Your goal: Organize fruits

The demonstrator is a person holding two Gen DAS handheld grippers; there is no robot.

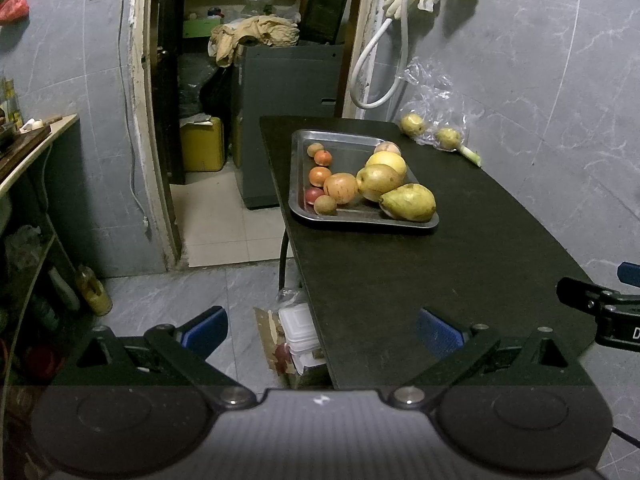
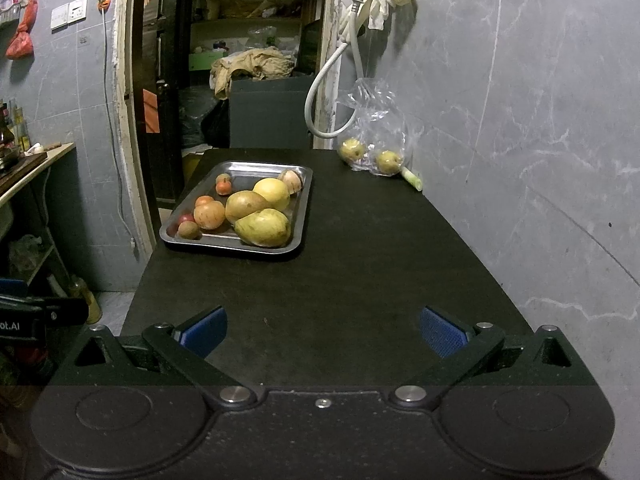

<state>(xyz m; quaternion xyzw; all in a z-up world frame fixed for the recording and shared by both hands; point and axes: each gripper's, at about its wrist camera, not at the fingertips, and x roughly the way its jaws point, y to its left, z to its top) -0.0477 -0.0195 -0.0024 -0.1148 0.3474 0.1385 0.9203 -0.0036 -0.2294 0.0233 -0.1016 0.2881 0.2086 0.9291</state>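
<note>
A steel tray (image 1: 304,212) (image 2: 304,208) sits on the black table (image 1: 440,272) (image 2: 340,280) near its left edge. It holds several fruits: a large yellow-green pear (image 1: 410,202) (image 2: 264,227), another pear (image 1: 378,182), a yellow round fruit (image 1: 387,161) (image 2: 273,192), an apple (image 1: 341,188) (image 2: 209,215) and small orange ones (image 1: 320,176). Two pears (image 1: 412,124) (image 2: 352,149) lie in a clear plastic bag (image 1: 436,92) (image 2: 376,120) at the far end. My left gripper (image 1: 320,334) hangs open over the table's near left edge. My right gripper (image 2: 323,332) is open above the near table, empty.
A green stalk (image 1: 472,156) (image 2: 412,179) lies beside the bag by the wall. Food boxes (image 1: 300,332) sit on the floor under the table's left side. A shelf (image 1: 36,136) stands at the left, and a doorway (image 1: 240,80) opens behind the table.
</note>
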